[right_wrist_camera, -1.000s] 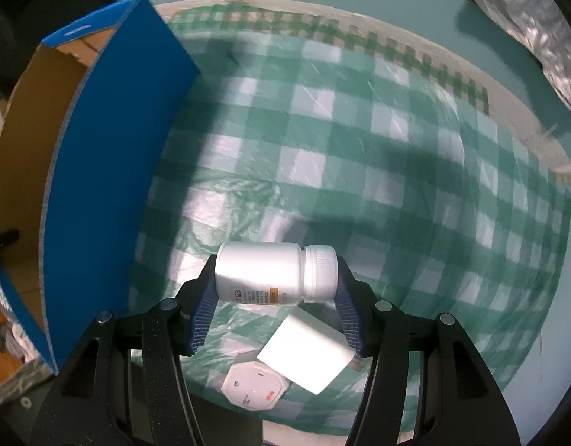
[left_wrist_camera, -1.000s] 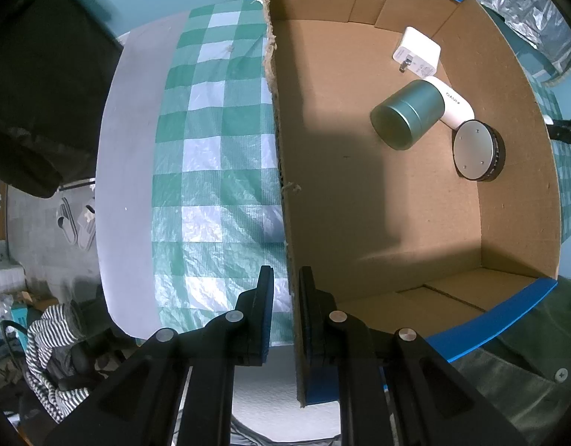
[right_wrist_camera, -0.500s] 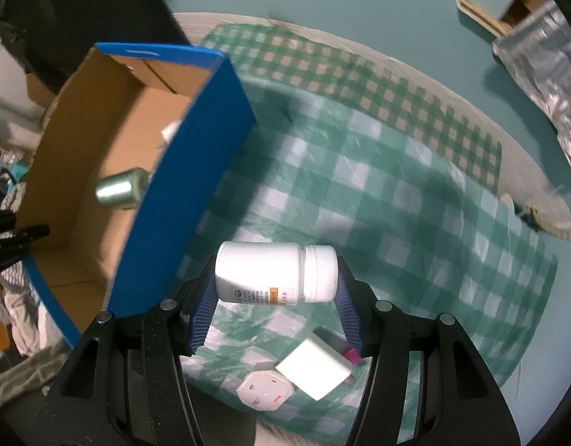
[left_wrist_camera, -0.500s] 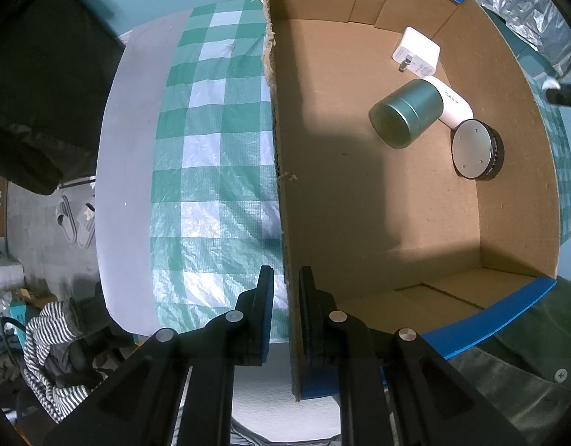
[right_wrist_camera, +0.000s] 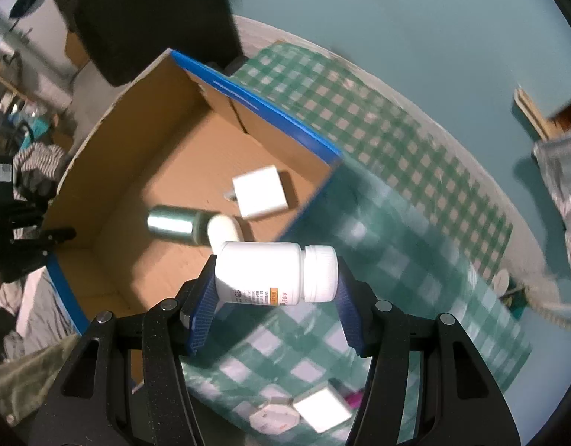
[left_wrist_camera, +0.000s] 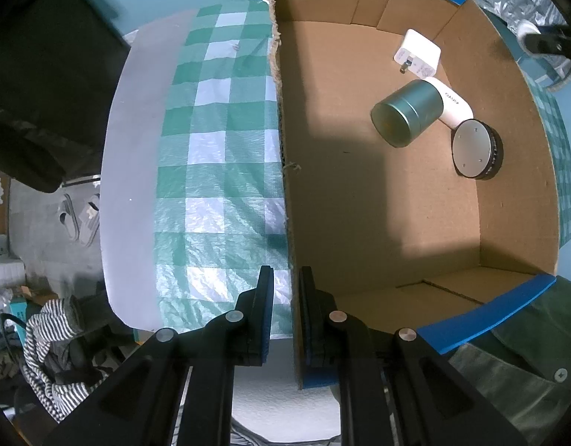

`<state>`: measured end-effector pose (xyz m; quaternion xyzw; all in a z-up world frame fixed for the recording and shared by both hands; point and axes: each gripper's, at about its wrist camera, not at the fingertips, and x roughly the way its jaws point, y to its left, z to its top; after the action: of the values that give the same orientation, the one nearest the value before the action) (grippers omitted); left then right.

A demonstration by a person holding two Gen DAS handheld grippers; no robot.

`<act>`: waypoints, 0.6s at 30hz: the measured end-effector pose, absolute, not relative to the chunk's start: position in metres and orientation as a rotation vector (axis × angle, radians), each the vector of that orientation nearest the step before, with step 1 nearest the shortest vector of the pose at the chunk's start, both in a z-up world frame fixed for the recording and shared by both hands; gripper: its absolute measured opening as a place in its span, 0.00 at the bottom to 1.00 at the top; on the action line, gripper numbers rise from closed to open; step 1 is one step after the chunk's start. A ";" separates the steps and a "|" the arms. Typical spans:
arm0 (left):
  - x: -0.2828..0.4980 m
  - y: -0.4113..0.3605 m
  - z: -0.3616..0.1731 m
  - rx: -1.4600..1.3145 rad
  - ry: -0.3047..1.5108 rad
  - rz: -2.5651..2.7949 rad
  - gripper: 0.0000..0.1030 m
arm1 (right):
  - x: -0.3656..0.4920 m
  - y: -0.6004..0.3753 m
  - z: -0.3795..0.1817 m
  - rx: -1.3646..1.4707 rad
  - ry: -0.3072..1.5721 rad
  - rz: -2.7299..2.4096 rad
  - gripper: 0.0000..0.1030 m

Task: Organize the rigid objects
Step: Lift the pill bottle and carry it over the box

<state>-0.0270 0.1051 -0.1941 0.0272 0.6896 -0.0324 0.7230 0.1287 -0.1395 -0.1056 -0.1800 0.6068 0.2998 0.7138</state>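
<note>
My right tool (right_wrist_camera: 276, 290) holds a white pill bottle (right_wrist_camera: 274, 273) sideways, up in the air by the cardboard box (right_wrist_camera: 110, 156). My left tool (left_wrist_camera: 285, 310) is pinched shut on the box's wall to keep it steady. Four things are in the box: a white charger (left_wrist_camera: 419, 54), a green tin (left_wrist_camera: 408, 113), a white tube (left_wrist_camera: 454, 102) and a round disc (left_wrist_camera: 473, 148). I think the bottle goes in next. A white block (right_wrist_camera: 322, 409) and a white plug (right_wrist_camera: 272, 416) wait on the table (right_wrist_camera: 415, 223).
</note>
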 end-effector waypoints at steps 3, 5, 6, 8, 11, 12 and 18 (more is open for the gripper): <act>-0.026 0.106 -0.192 0.061 1.522 -0.068 0.12 | 0.131 -0.124 -0.111 -0.441 1.342 0.688 0.56; -0.025 0.106 -0.191 0.062 1.520 -0.068 0.12 | 0.132 -0.114 -0.116 -0.475 1.345 0.700 0.56; -0.025 0.106 -0.191 0.062 1.520 -0.068 0.12 | 0.133 -0.110 -0.119 -0.486 1.347 0.705 0.56; -0.025 0.106 -0.191 0.062 1.520 -0.067 0.12 | 0.133 -0.102 -0.124 -0.508 1.352 0.716 0.56; -0.025 0.107 -0.190 0.059 1.520 -0.066 0.12 | 0.133 -0.094 -0.132 -0.535 1.358 0.726 0.56; -0.026 0.107 -0.190 0.058 1.520 -0.066 0.12 | 0.134 -0.092 -0.134 -0.544 1.361 0.730 0.56; -0.026 0.109 -0.190 0.054 1.520 -0.064 0.12 | 0.134 -0.083 -0.150 -0.590 1.385 0.734 0.56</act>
<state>-0.0261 0.1088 -0.1898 0.0244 0.6887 -0.0288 0.7241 0.1343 -0.0833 -0.1505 -0.2617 0.6143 0.3257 0.6694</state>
